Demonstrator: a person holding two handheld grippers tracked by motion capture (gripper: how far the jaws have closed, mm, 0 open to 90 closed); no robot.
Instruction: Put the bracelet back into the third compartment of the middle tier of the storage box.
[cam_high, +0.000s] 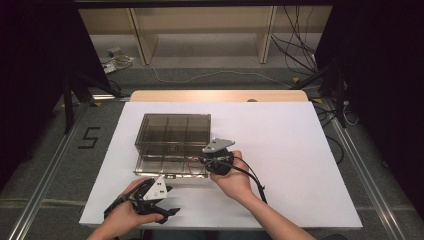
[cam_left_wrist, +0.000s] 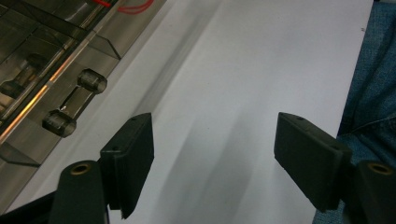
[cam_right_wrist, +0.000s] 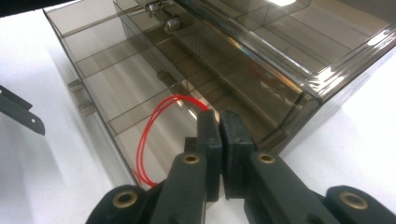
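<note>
While the drawer stands pulled out: the work looks partly done, as the red wire is only half inside.
Table (cam_high: 300, 165): white, it carries the box.
Box (cam_high: 172, 131): smoky plastic, with its drawer (cam_right_wrist: 116, 88) open toward the person.
Left gripper (cam_high: 167, 202): jaws wide apart, nothing between them, resting near the table's front edge.
Right gripper (cam_right_wrist: 219, 122): jaws closed on the wire's end, at the drawer.
Red wire (cam_right_wrist: 152, 135): its loop lies in a front compartment; I judge that letting go and closing remain.
High view: both hands together.
Left gripper view: the drawer handle (cam_left_wrist: 74, 101).

Glossy smoky transparent plastic organizer box (cam_high: 172, 142)
</note>
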